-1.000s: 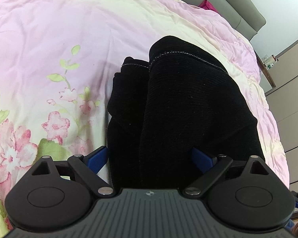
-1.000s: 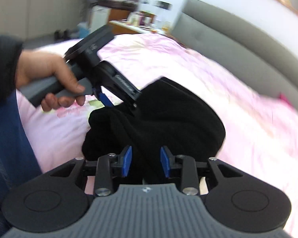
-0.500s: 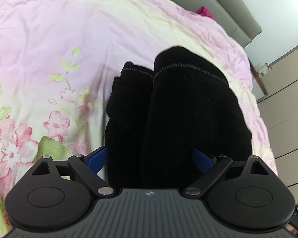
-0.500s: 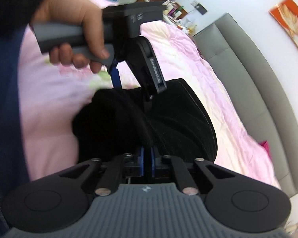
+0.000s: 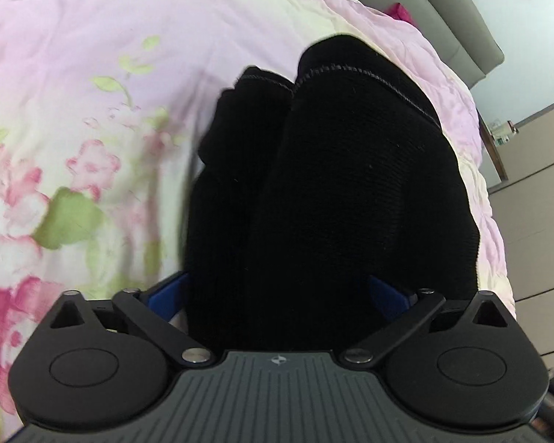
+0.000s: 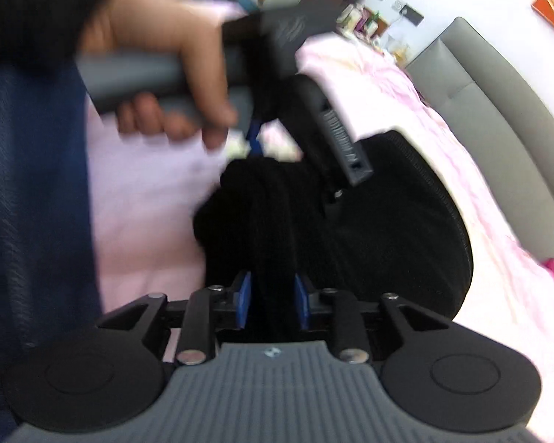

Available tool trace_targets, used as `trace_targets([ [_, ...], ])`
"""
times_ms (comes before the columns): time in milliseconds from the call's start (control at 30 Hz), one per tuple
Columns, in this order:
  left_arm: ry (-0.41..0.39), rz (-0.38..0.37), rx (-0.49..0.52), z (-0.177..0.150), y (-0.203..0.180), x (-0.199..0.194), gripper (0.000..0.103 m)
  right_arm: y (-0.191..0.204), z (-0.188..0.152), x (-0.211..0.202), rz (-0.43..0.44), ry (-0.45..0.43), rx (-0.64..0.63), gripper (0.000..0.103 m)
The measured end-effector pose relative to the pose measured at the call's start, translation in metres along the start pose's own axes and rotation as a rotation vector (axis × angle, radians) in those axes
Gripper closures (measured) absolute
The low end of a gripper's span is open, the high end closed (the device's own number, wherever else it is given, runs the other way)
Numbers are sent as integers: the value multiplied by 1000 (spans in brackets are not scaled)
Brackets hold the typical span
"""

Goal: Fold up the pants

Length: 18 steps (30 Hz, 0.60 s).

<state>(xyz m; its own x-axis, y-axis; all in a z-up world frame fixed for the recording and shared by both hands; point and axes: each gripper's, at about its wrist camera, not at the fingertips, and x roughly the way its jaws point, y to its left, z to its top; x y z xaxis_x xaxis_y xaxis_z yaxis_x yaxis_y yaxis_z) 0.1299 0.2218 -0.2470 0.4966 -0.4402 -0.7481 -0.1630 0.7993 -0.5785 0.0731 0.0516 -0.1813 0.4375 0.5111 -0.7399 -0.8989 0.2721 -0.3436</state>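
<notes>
The black knit pants (image 5: 332,192), already bundled into thick folds, lie on the pink floral quilt of the bed (image 5: 92,74), their stitched hem toward 12 o'clock. The left gripper (image 5: 277,291) stands wide around the bundle; whether its pads press the cloth I cannot tell. The right gripper (image 6: 271,301), at 6 o'clock in its own view, has just been opening, a fold of cloth between its narrow jaws. Judged best: keep layers aligned, press flat, release without dragging
</notes>
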Motion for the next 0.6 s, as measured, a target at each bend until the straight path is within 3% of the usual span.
trace_targets([
  [67,-14,18,27,0,-2,-3,0,-36,1,-22,64,-91,160,81],
  [133,-24,22,36,-1,-3,-3,0,-76,2,-30,17,-145,334,81],
  [233,-31,31,54,-2,-6,-4,0,-126,2,-13,-81,-148,580,78],
  [300,-42,50,87,-5,-12,-6,0,-147,8,14,-118,-108,678,78],
  [433,-60,95,135,-8,-18,-7,0,-176,29,76,-99,-62,776,77],
  [500,-64,134,148,-7,-18,-6,0,-173,49,117,-96,15,691,67],
  [600,-75,207,175,-7,-16,2,0,-157,61,184,-117,163,622,68],
])
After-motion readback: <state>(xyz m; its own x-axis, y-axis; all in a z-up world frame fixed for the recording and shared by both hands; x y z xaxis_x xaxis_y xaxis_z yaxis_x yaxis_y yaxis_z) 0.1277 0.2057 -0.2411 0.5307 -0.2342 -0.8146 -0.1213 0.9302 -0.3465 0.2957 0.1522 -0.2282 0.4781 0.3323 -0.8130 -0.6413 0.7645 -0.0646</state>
